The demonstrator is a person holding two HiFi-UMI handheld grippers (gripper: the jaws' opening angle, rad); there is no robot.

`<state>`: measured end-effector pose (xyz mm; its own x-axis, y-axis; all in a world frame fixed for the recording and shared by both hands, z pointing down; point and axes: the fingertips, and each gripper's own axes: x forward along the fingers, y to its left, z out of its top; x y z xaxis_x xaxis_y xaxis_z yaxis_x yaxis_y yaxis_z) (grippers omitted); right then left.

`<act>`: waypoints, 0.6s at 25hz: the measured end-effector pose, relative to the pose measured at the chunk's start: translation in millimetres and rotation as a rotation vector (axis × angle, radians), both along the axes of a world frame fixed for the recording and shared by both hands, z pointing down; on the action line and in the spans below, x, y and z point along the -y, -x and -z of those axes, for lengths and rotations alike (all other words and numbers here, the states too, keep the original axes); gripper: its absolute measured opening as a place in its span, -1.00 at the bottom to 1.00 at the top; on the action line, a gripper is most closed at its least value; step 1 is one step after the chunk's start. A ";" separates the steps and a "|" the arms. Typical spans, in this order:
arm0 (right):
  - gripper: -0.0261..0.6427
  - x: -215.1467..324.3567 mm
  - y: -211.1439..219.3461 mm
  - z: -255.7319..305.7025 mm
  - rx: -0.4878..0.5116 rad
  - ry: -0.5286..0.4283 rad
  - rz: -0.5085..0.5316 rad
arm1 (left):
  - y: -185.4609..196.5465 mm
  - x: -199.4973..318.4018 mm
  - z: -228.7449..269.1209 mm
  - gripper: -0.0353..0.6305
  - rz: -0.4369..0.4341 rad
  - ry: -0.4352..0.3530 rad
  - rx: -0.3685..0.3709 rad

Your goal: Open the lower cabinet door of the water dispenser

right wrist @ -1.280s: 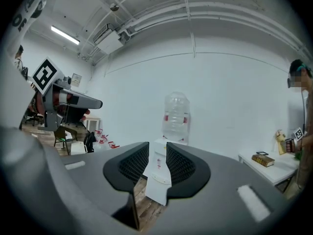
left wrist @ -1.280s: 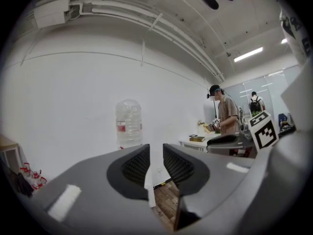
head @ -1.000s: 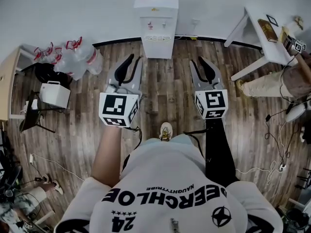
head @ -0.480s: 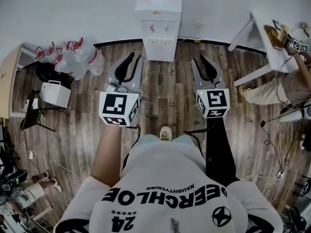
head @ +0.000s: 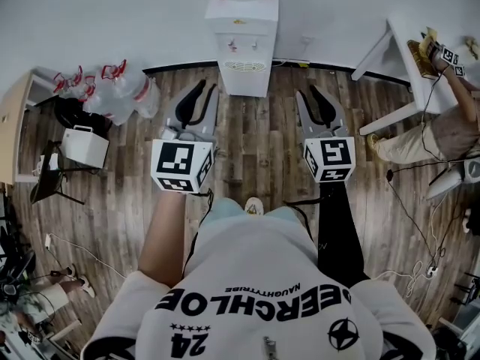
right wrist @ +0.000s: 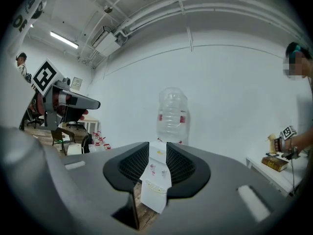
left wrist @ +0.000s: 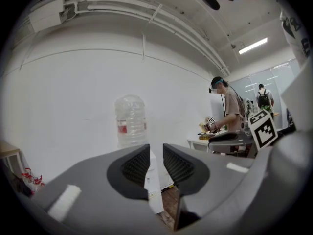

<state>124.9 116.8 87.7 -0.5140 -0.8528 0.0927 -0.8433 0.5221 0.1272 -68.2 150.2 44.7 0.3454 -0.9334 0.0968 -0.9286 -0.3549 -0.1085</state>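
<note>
While left gripper (head: 208, 89) and right gripper (head: 305, 91) gape empty, water dispenser (head: 242, 42) ahead between them

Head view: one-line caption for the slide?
Person stands facing a white water dispenser at the wall, left tool and right tool held out over the wood floor, both open and empty.

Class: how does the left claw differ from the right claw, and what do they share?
The left claw is held on a bare forearm, the right claw on a black-sleeved forearm. The left claw sits left of the water dispenser, the right claw to its right. Both are open, empty, and aimed at it.
</note>
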 end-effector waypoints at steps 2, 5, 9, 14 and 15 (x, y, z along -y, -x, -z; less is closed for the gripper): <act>-0.65 4.6 -5.3 3.4 0.006 -0.004 -0.010 | -2.7 4.4 1.7 -0.64 -0.005 0.001 0.005; -0.65 9.5 -12.7 5.0 0.011 -0.005 -0.021 | -6.8 11.6 3.6 -0.64 -0.011 0.000 0.007; -0.65 10.8 -21.1 0.7 0.013 0.001 -0.034 | -12.3 13.5 -1.5 -0.64 -0.021 0.008 0.006; -0.65 8.6 -26.3 -2.2 0.006 0.003 -0.038 | -17.4 12.6 -8.8 -0.64 -0.031 0.017 0.003; -0.65 8.2 -27.3 -1.9 0.004 0.004 -0.040 | -18.6 12.1 -9.5 -0.64 -0.034 0.019 0.003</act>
